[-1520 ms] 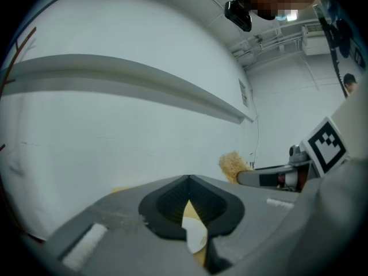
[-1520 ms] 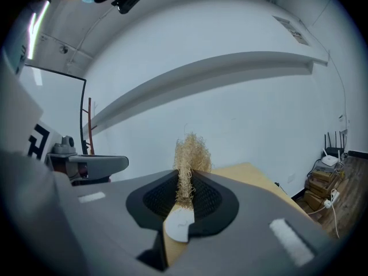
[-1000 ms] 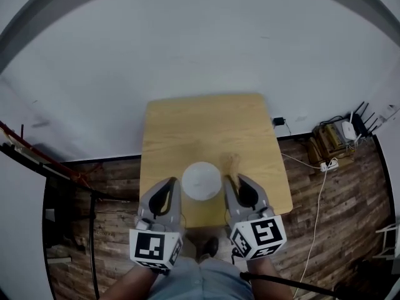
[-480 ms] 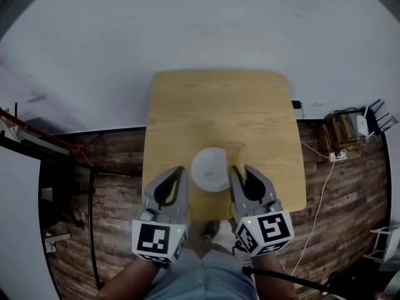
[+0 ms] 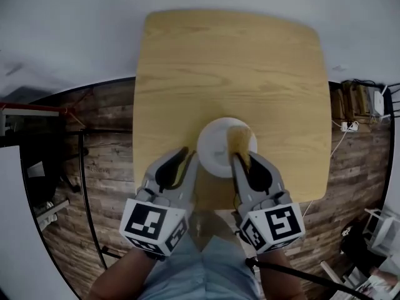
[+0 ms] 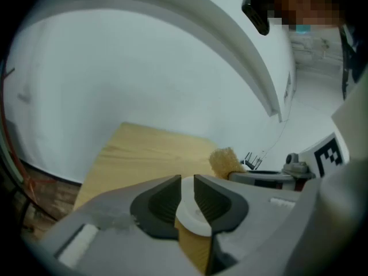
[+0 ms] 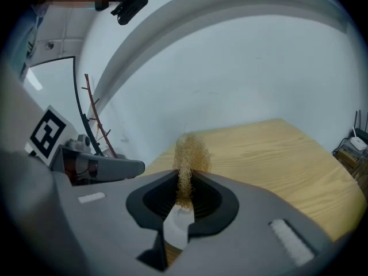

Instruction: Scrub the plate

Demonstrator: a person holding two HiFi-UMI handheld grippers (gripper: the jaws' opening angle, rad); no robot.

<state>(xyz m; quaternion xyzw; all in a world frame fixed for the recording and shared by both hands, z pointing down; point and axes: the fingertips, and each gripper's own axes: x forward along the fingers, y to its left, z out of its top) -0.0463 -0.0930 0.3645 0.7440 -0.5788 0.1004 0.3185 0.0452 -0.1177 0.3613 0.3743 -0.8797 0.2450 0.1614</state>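
Presently the scourer (image 5: 239, 140) is clamped by the right gripper (image 5: 242, 161) over the plate (image 5: 214, 147). The jaws of the left gripper (image 5: 189, 160), just opened, are parted with the plate's rim between them, unpressed, so sliding under scrubbing is risked.

White plate (image 5: 212, 147), tan scrubber (image 5: 239, 141), pale wood-grain table (image 5: 225, 61), dk-brown plank floor (image 5: 109, 136).

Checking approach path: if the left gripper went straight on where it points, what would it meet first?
Likely the white plate: its rim shows in the gap between the tongs of the left gripper, which have just been opening. Depth unclear.
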